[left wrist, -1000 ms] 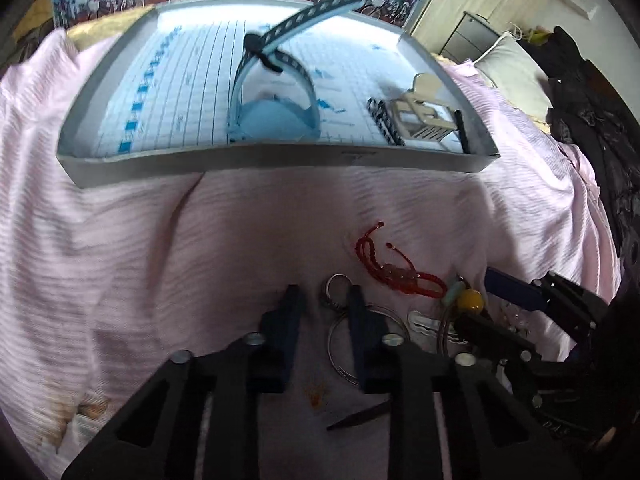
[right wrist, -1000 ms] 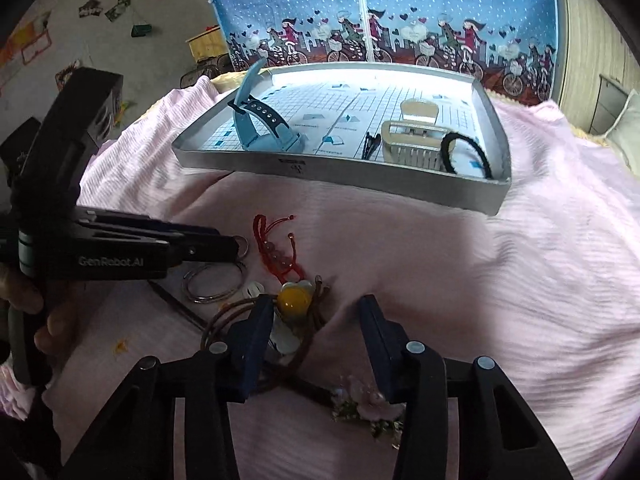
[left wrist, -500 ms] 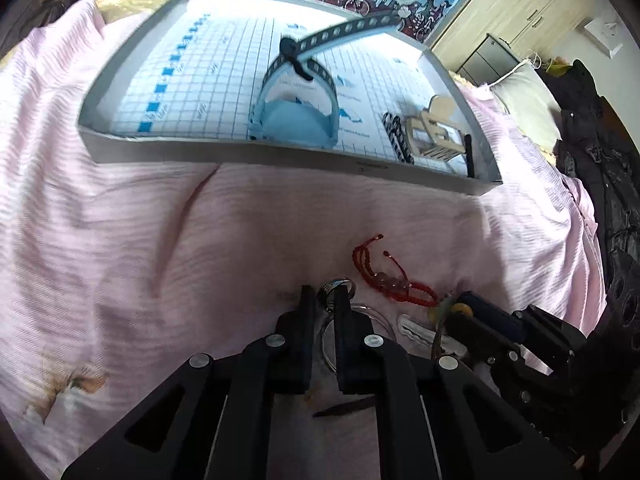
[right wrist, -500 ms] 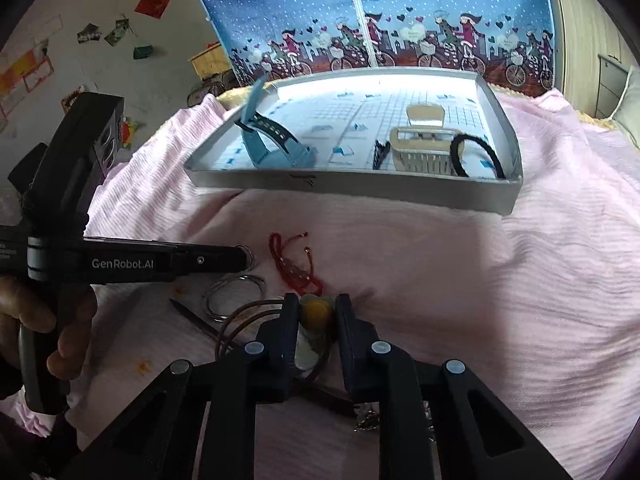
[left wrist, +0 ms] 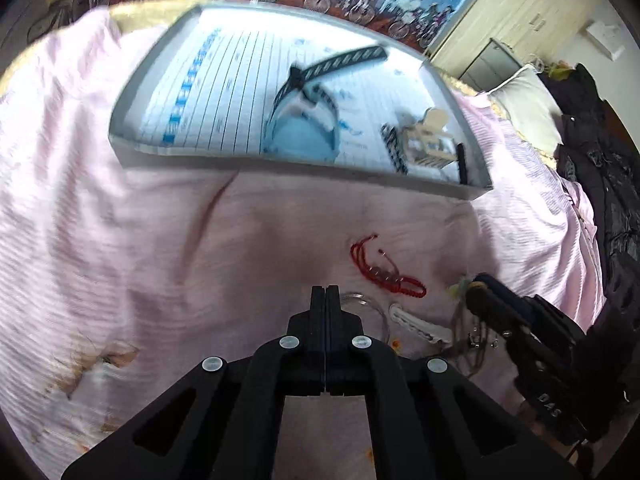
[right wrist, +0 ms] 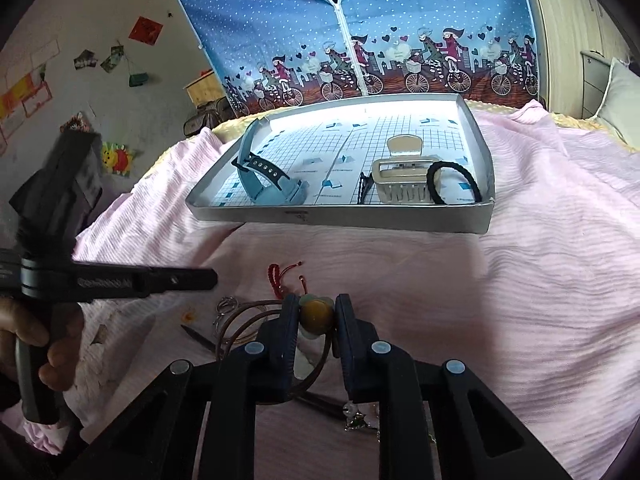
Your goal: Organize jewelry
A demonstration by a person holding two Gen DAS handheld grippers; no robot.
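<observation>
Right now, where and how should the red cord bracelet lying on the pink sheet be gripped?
Pinch the red cord bracelet at its bunched beaded middle, coming straight down from above. It lies flat and limp on the pink sheet, so a side approach has no edge to catch.

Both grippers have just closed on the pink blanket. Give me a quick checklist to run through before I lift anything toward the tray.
1. Right gripper clamped on the yellow bead: ok, bead sits between both fingers.
2. Brown cord free to follow the bead: cannot tell, it loops beside the metal ring and under the fingers.
3. Left gripper holding anything: not ok, the jaws look shut together with nothing visible between them.
4. Red string bracelet clear of both grippers: ok, it lies apart on the blanket.
5. Room in the tray: ok, bare floor shows between the blue watch and the hair claw.
</observation>
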